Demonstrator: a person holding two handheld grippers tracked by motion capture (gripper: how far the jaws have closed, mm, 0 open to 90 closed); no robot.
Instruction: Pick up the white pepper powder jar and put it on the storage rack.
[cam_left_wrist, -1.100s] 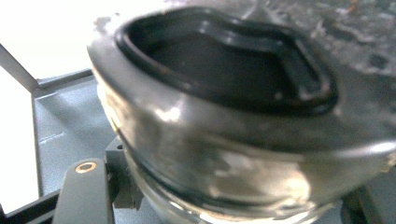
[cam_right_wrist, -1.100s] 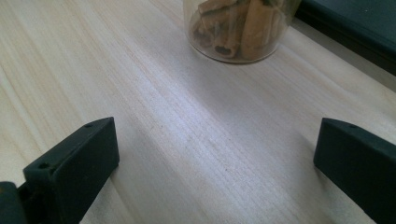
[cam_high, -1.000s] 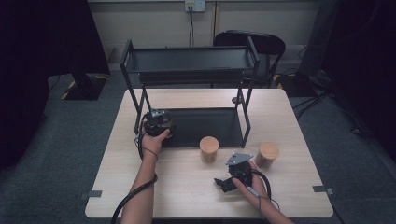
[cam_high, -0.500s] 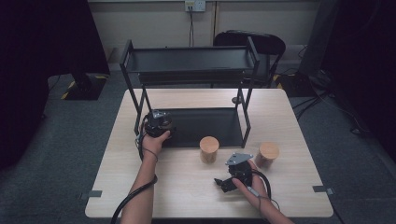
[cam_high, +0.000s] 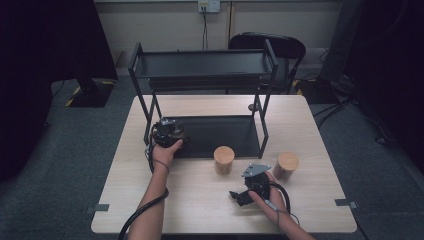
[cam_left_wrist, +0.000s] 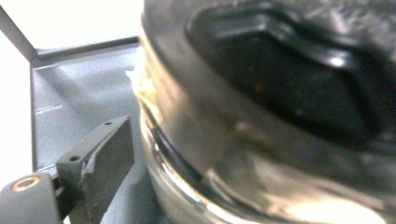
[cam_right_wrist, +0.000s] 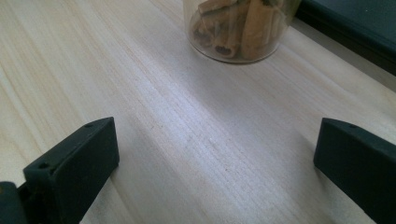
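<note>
Pale wood table sits on grey carpet with dark curtains at both sides, and you have bare tabletop across its whole near half. A black two-level rack takes up the far middle, its lower tray lying flat on the wood and its thin legs rising at the corners.

Your left gripper is at the near left corner of that tray, just beside the front left leg, so room there is tight: the leg stands on one side and the tray's raised lip runs along the front. In the left gripper view a glass jar with a dark lid stands very close, resting on the grey tray floor. Its jaws have just been opening; one jaw stands a little clear of the glass, the other is hidden, and the jar sits loose between them.

Your right gripper rests low over the near right part of the table, jaws spread wide with nothing but bare wood between them. Ahead of it, near the tray's front edge, stands a jar of cinnamon sticks. A second wood-topped jar stands just beside your right hand, toward the table's right edge.
</note>
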